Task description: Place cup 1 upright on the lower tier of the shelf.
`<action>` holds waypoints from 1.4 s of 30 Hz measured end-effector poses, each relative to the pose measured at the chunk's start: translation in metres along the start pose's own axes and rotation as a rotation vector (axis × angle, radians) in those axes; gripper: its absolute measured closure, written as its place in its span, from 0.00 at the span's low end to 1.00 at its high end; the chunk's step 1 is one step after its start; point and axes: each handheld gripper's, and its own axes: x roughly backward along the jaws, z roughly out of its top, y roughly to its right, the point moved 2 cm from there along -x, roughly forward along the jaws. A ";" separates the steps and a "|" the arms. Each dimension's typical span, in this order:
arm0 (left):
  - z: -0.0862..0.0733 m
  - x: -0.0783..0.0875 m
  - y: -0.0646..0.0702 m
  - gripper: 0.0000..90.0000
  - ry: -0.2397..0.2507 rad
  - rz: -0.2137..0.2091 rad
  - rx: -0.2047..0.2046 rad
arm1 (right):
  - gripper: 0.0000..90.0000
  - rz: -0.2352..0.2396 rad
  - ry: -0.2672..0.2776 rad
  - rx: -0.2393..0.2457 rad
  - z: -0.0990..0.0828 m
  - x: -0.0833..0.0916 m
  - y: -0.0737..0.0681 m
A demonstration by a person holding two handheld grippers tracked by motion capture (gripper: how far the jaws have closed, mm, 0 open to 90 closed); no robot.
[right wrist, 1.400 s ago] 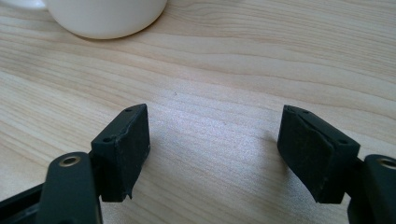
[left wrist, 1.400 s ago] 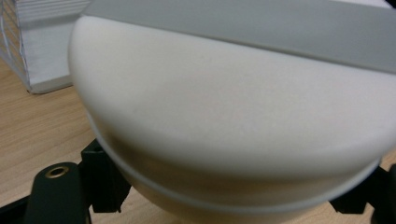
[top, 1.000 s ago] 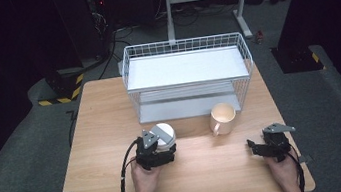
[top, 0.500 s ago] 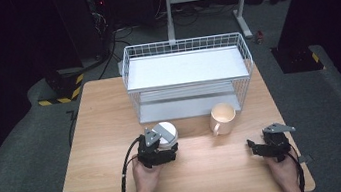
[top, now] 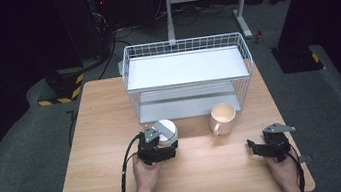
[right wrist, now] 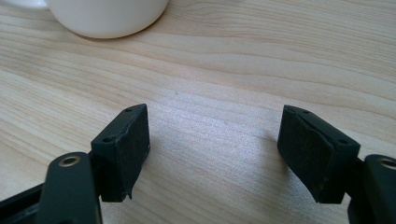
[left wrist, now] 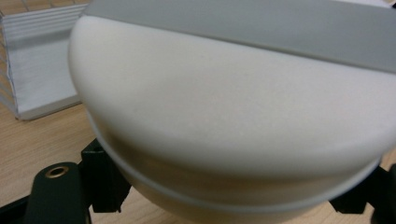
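High view: left gripper (top: 163, 147) clamped on the pale round cup (top: 165, 129) mid-table — its curved wall could slip; right gripper (top: 259, 147), near the front-right corner, gapes empty.

Wire rack (top: 186, 76) blocks table's (top: 97, 126) far middle; mug (top: 222, 118) just before it; bare wood left, right, front.

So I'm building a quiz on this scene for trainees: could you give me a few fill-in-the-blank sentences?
1. The left gripper is closed around a white ____.
2. The right gripper has its jaws ____, with nothing between them.
3. The mug stands on the table in front of the wire ____.

Missing words: cup; open; rack
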 end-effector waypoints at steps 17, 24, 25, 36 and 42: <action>0.017 -0.007 -0.005 0.21 0.006 -0.007 0.005 | 0.28 0.000 0.000 0.000 0.000 0.000 0.000; 0.021 -0.011 -0.009 0.21 0.001 0.007 -0.003 | 0.28 0.000 0.000 0.000 0.000 0.000 0.000; 0.023 -0.012 -0.010 0.21 -0.001 0.007 -0.002 | 0.28 0.000 0.000 -0.001 0.000 0.000 0.000; 0.027 -0.021 -0.015 0.21 0.012 0.057 0.019 | 0.28 -0.002 0.000 -0.002 0.000 0.000 0.000; 0.027 -0.024 -0.020 0.21 0.005 0.054 0.020 | 0.28 -0.004 -0.001 -0.002 0.001 -0.001 0.000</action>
